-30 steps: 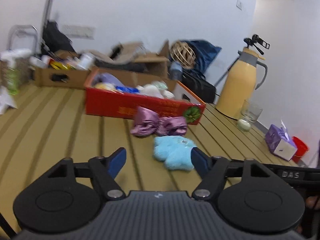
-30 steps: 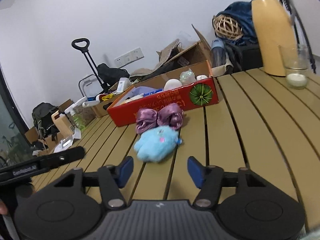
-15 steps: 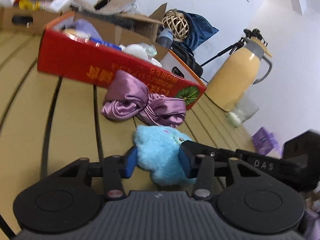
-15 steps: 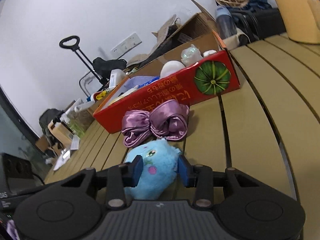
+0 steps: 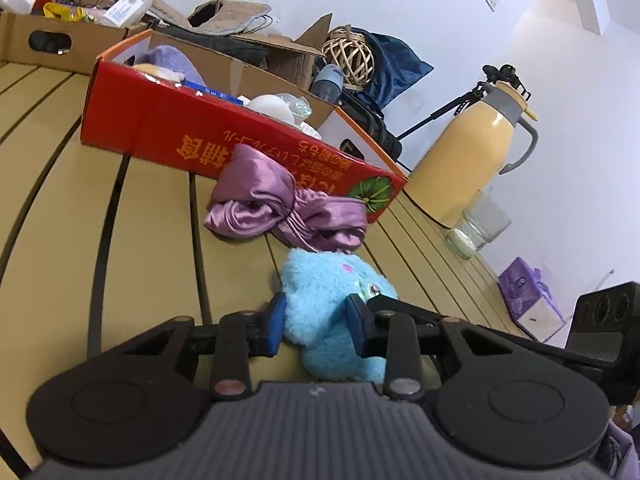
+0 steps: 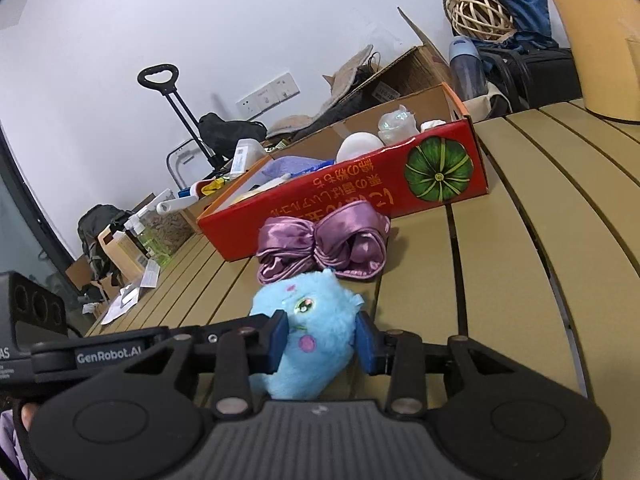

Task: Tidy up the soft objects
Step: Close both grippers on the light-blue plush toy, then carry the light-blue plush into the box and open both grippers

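Note:
A fluffy light-blue plush toy [image 5: 320, 300] lies on the slatted wooden table, also in the right wrist view [image 6: 316, 332]. My left gripper [image 5: 316, 322] is shut on the plush, blue pads pressing its sides. My right gripper [image 6: 322, 338] is shut on the same plush from the other side. A purple satin bow-shaped pouch [image 5: 280, 208] lies just beyond the plush, also in the right wrist view [image 6: 324, 248]. Behind it stands a red cardboard box [image 5: 168, 128] holding several soft items, also in the right wrist view [image 6: 360, 196].
A yellow thermos [image 5: 468, 156] and a glass with a candle [image 5: 476, 228] stand at the right. A purple tissue box [image 5: 528, 300] is farther right. Brown cardboard boxes [image 5: 40, 44], a wicker ball [image 5: 348, 56] and bags line the back.
Both grippers moved forward to the blue plush and closed on it from opposite sides; a second ago both were open and short of it.

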`<state>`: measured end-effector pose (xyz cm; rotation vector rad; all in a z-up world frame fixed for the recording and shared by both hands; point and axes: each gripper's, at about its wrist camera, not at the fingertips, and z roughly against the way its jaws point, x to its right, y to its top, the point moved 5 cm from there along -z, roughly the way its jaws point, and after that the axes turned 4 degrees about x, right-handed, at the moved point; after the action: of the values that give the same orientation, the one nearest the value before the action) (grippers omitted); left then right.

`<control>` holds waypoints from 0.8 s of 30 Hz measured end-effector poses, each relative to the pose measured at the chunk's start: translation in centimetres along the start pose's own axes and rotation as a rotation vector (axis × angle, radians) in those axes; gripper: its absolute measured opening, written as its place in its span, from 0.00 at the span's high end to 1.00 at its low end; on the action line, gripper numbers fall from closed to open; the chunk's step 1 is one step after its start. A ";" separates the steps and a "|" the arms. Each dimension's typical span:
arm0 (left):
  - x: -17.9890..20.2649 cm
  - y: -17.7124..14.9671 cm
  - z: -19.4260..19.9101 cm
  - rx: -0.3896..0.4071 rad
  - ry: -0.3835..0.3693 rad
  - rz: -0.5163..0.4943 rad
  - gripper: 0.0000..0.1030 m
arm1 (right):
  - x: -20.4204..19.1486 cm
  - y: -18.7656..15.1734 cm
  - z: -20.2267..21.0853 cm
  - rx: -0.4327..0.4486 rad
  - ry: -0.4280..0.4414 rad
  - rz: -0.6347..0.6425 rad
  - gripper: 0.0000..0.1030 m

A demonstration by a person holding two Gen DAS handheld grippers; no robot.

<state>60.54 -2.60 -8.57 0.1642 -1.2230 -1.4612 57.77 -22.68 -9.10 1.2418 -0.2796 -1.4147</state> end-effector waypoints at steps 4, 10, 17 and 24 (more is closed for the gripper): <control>0.9 -1.3 1.7 -0.003 -0.011 0.023 0.69 | -0.5 -1.0 2.4 0.023 0.014 -0.007 0.66; 4.3 -0.9 4.4 0.053 -0.043 -0.008 0.69 | -1.6 0.1 6.6 0.112 0.032 -0.016 0.66; 7.6 7.7 0.9 0.085 -0.105 -0.055 0.69 | -0.9 9.5 6.1 0.192 0.012 0.033 0.66; 5.4 17.5 -12.1 -0.044 -0.039 0.006 0.69 | 4.2 20.5 -5.1 0.068 -0.141 0.070 0.66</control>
<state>78.47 -10.15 1.69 0.1025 -1.2205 -1.4911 74.60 -29.87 2.35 1.1778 -0.4668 -1.4442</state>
